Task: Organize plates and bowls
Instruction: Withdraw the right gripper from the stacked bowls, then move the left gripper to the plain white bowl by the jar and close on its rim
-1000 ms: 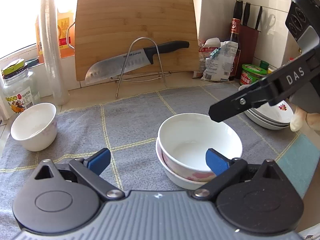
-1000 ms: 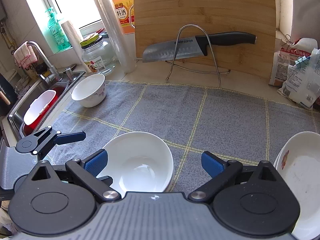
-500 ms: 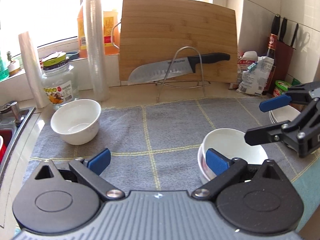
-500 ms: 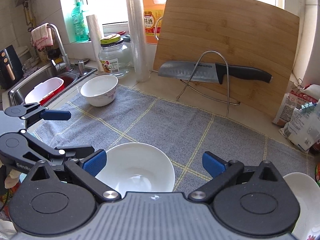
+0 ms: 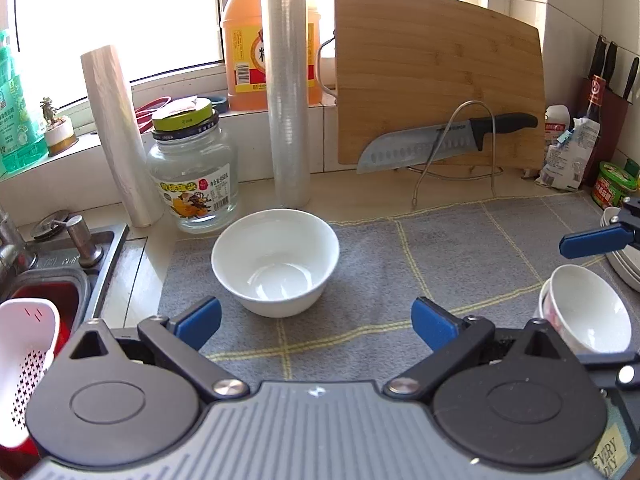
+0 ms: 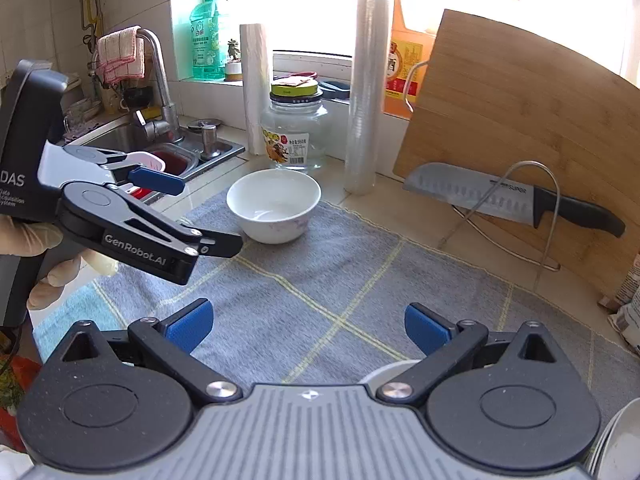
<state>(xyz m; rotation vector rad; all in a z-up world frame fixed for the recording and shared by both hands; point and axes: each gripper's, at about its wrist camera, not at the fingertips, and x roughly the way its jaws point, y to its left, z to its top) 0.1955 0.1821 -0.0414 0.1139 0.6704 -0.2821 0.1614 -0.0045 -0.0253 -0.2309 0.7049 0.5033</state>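
Note:
A single white bowl [image 5: 276,261] stands on the grey mat near its far left corner; it also shows in the right wrist view [image 6: 273,205]. My left gripper [image 5: 316,320] is open and empty, just short of this bowl and pointing at it. Two nested white bowls [image 5: 582,312] stand at the right of the left wrist view, with stacked plates [image 5: 624,268] behind them. My right gripper [image 6: 306,326] is open and empty above the mat. The left gripper also shows from the side in the right wrist view [image 6: 192,216].
A glass jar [image 5: 192,176], two film rolls [image 5: 288,96] and an oil jug line the back wall. A cutting board [image 5: 436,80] leans behind a knife [image 5: 444,142] on a wire stand. The sink [image 5: 44,292] with a red basin lies left of the mat.
My left gripper has swung left, from over the nested bowls to face the single bowl. My right gripper has risen and drawn back from the nested bowls. Both stay open.

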